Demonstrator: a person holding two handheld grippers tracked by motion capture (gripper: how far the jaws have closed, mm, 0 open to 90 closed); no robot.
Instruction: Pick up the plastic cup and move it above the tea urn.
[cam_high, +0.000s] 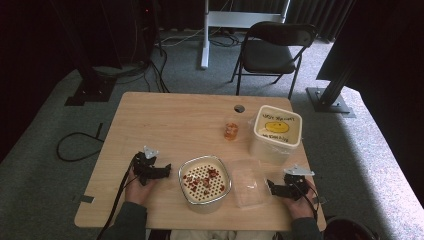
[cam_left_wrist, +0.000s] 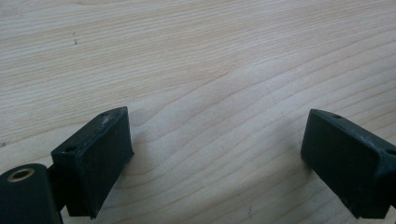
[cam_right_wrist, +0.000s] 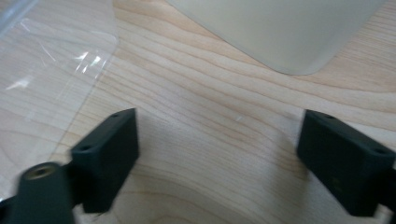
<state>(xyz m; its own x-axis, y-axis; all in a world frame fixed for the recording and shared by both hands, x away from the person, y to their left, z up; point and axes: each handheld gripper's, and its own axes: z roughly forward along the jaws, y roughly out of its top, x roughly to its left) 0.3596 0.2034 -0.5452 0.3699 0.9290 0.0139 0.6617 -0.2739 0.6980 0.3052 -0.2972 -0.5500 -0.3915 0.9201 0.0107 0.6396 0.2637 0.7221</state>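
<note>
A round container (cam_high: 205, 184) with a perforated insert and red bits sits at the table's front middle. A clear lid (cam_high: 248, 182) lies flat to its right. My left gripper (cam_high: 161, 171) rests left of the container, open over bare wood (cam_left_wrist: 210, 93), with nothing between its jaws. My right gripper (cam_high: 271, 187) rests at the front right, open, just right of the clear lid (cam_right_wrist: 51, 70). The white tub (cam_right_wrist: 280, 32) stands close ahead of it. A small glass of orange-brown contents (cam_high: 231, 131) stands at mid table.
A white tub (cam_high: 276, 134) with a yellow smiley on its lid stands at the right. A cable hole (cam_high: 239, 108) is near the far edge. A black folding chair (cam_high: 272, 50) and cables are on the floor beyond the table (cam_high: 165, 125).
</note>
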